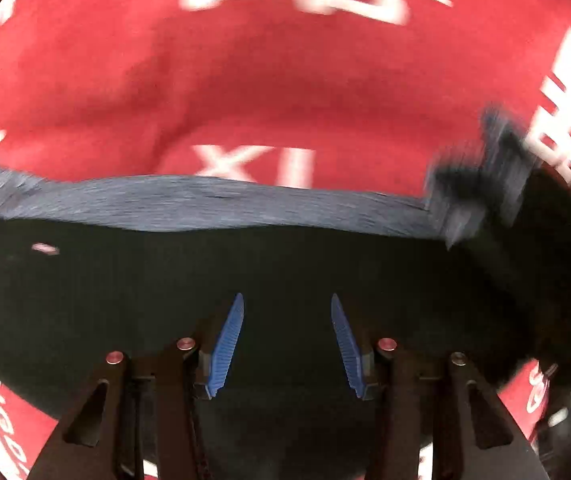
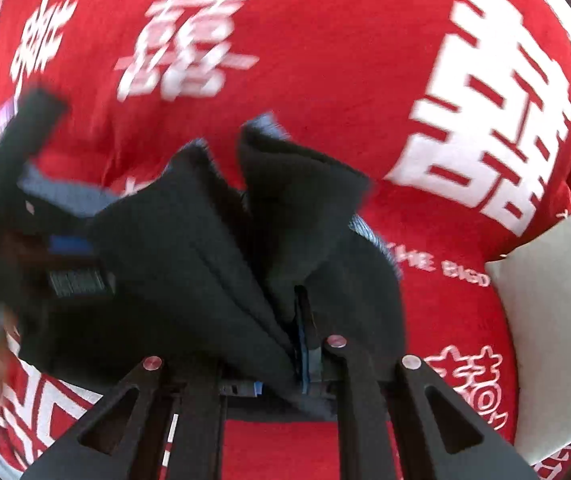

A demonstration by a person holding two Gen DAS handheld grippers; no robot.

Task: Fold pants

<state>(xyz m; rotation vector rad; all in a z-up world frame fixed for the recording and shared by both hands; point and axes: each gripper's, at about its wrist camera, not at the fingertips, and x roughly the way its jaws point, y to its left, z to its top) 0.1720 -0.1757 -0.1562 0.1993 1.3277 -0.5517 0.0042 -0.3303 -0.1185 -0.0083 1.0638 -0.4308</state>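
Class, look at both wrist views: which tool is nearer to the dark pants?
Right. The right tool is shut on the pants, touching them. The left tool is open above the fabric, gripping nothing.

1. My left gripper (image 1: 287,312) hovers over the pants (image 1: 245,280), jaws apart, nothing between them.
2. In the left wrist view, the pants' far edge runs from 9 to 3 o'clock, with the printed cloth (image 1: 285,92) beyond at 12.
3. My right gripper (image 2: 301,344) has its jaws closed on a bunched fold of the pants (image 2: 213,248).
4. The left gripper (image 2: 73,264) sits at 9 o'clock in the right wrist view, on the pants.
5. A pillow (image 2: 557,320) lies at 3 o'clock.
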